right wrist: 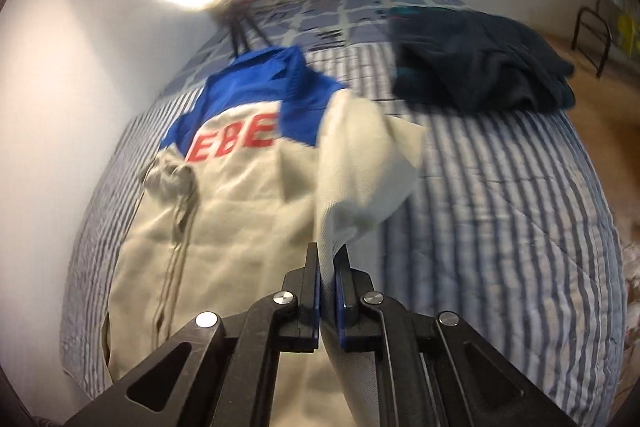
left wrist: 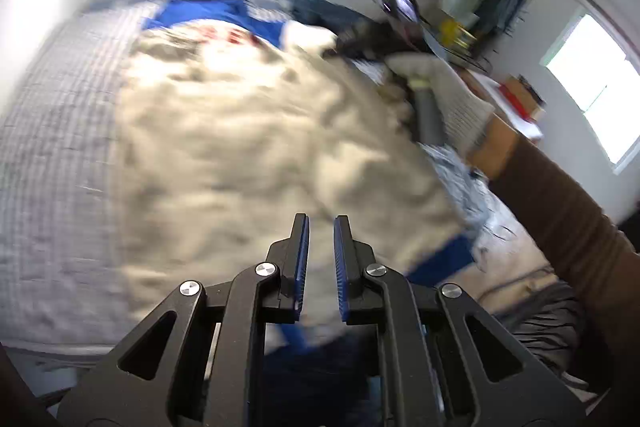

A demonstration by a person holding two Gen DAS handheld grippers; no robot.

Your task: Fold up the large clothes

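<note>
Right wrist view: right gripper (right wrist: 327, 263) pinches the cream jacket's (right wrist: 248, 227) sleeve, body running toward upper left; left gripper (left wrist: 321, 231) hovers parted, empty.

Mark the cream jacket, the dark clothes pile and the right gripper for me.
cream jacket (right wrist: 240, 211): right wrist view, back panel.
dark clothes pile (right wrist: 480, 63): right wrist view, top of heap.
right gripper (right wrist: 328, 267): right wrist view, between fingertips.
</note>
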